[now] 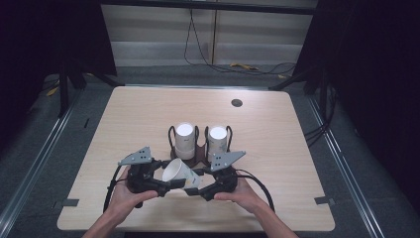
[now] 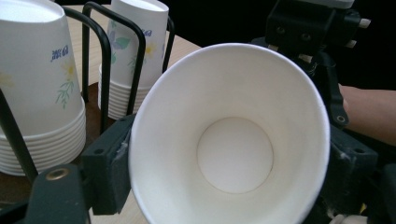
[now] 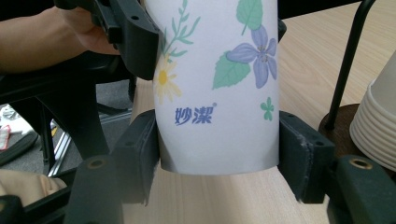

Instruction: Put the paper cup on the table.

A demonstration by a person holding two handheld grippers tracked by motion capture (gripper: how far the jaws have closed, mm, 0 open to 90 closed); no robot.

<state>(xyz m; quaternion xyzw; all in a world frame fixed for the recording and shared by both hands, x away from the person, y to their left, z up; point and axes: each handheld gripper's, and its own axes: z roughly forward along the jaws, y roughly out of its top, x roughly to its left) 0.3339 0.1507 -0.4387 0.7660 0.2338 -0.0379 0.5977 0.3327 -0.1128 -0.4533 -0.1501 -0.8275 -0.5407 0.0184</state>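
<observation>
A white paper cup [image 1: 179, 172] printed with flowers lies tilted between both grippers, just above the table's front middle. My left gripper [image 1: 171, 181] is shut on it near the rim; in the left gripper view the open mouth of the cup [image 2: 233, 140] faces the camera between the jaws of the left gripper [image 2: 231, 161]. My right gripper [image 1: 195, 186] is shut on the cup's base end. The right gripper view has the cup wall [image 3: 219, 93] squeezed between the jaws of the right gripper [image 3: 217, 158], and the left gripper's jaws sit higher on it.
Two stacks of upturned paper cups [image 1: 184, 140] [image 1: 217, 141] stand in a black wire holder [image 1: 200, 154] just behind the grippers. The wooden table [image 1: 138, 114] has a round cable hole [image 1: 236, 103] at the back right. Dark floor and rails surround it.
</observation>
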